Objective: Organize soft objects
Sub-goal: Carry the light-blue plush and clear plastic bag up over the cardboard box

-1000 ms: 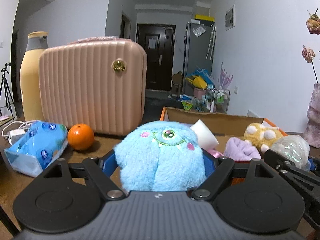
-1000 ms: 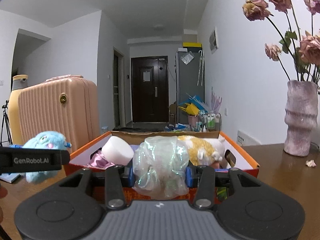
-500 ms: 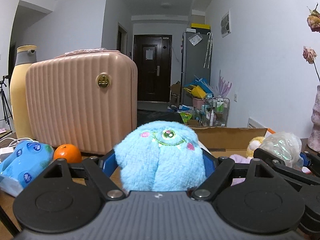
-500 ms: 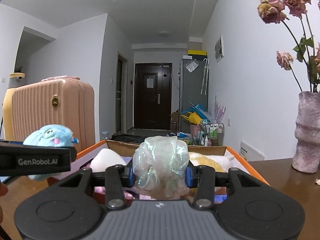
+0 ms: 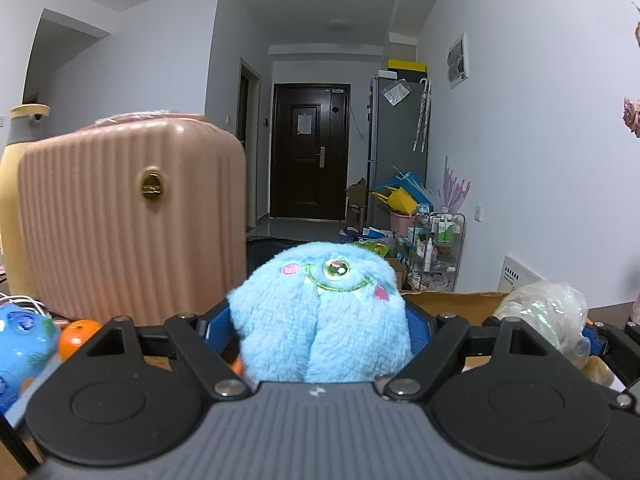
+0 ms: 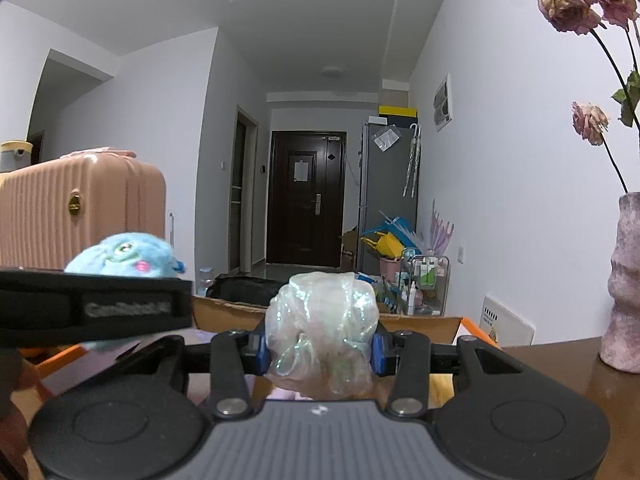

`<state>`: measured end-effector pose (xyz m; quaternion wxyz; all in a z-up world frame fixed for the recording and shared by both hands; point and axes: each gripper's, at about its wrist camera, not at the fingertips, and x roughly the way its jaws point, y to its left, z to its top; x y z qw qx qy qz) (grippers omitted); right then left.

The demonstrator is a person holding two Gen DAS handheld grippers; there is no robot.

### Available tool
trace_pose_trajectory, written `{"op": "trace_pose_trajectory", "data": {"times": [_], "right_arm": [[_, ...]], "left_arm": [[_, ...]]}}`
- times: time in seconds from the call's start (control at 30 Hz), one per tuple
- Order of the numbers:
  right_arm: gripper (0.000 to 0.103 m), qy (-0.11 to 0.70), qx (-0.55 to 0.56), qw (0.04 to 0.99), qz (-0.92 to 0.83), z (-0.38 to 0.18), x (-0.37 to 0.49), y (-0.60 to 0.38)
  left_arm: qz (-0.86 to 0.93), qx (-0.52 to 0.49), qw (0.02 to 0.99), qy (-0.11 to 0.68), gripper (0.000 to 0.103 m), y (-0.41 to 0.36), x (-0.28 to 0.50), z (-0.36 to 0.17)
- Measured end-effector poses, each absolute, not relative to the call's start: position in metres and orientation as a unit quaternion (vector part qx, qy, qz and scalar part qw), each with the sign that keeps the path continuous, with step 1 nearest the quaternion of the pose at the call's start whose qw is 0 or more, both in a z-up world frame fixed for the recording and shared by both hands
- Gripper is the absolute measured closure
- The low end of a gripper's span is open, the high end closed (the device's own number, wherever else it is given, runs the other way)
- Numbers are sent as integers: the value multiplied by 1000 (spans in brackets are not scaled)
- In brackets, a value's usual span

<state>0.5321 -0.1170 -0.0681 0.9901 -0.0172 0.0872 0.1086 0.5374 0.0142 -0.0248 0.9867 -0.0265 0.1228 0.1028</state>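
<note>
My left gripper (image 5: 320,328) is shut on a fluffy blue one-eyed plush monster (image 5: 322,316), whose sides press against the blue pads. The same plush (image 6: 122,252) shows at the left of the right wrist view, above the left gripper's black body. My right gripper (image 6: 320,348) is shut on a crumpled iridescent clear wad (image 6: 323,332), also seen at the right of the left wrist view as the wad (image 5: 548,316). Just beyond both grippers lies an orange-edged cardboard box (image 6: 424,322), its contents mostly hidden.
A ribbed pink suitcase (image 5: 128,220) stands at the left with a tall yellow bottle (image 5: 16,184) behind it. An orange (image 5: 76,336) and a blue tissue pack (image 5: 22,340) lie at its foot. A textured vase (image 6: 624,284) with dried roses stands on the table's right.
Both grippers have moved forward toward the box with their loads still held. The suitcase, orange and tissue pack slid left and lower in view, and the box contents dropped out of sight.
</note>
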Motion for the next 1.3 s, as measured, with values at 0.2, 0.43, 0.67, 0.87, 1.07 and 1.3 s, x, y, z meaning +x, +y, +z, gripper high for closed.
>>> {"op": "trace_pose_trajectory", "data": {"times": [0.2, 0.43, 0.67, 0.87, 1.07, 1.3], "right_arm": [[59, 80, -18, 993, 89, -70, 546, -119], [59, 84, -18, 994, 65, -71, 555, -125], [53, 88, -20, 994, 61, -70, 557, -123], [40, 91, -24, 994, 57, -67, 560, -122], [7, 84, -19, 995, 50, -66, 560, -123], [0, 82, -29, 995, 47, -68, 558, -120]], "left_arm": [[114, -53, 983, 130, 19, 11, 561, -27], [120, -70, 980, 142, 20, 21, 574, -31], [123, -60, 981, 141, 19, 18, 574, -34], [134, -68, 978, 144, 6, 19, 575, -34], [141, -64, 980, 127, 0, 19, 568, -32], [152, -60, 978, 130, 0, 17, 570, -32]]}}
